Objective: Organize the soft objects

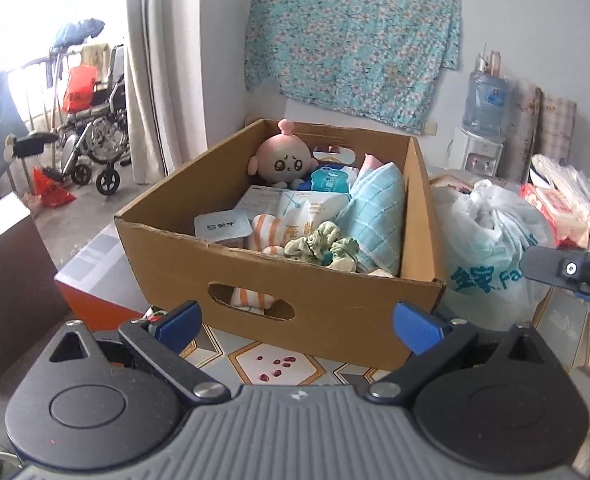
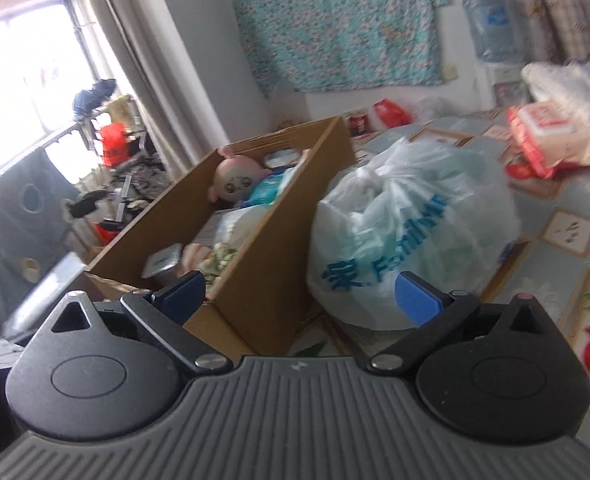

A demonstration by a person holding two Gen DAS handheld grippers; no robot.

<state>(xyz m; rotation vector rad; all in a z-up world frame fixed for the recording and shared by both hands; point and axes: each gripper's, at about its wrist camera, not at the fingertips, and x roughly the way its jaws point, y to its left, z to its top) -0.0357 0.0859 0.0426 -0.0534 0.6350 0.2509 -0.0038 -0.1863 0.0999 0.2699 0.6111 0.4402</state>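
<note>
A brown cardboard box (image 1: 327,304) stands on the patterned table. Inside lie a pink plush doll (image 1: 283,160), a light blue checked towel (image 1: 375,216), a green scrunchie (image 1: 319,246), an orange-striped sock (image 1: 265,234) and several white packets. My left gripper (image 1: 295,326) is open in front of the box's near wall, nothing between its fingers. The right gripper (image 2: 301,294) is open too, empty, aimed at the box's right corner (image 2: 255,280) and a white plastic bag (image 2: 411,216). Part of the right gripper (image 1: 575,270) shows at the right edge of the left wrist view.
The stuffed plastic bag (image 1: 491,240) sits right of the box. Red-and-white packages (image 2: 547,140) lie further right on the table (image 1: 279,364). An orange-and-white box (image 1: 95,276) is to the left below. A water dispenser (image 1: 483,136), curtain and wheelchair (image 1: 95,140) stand behind.
</note>
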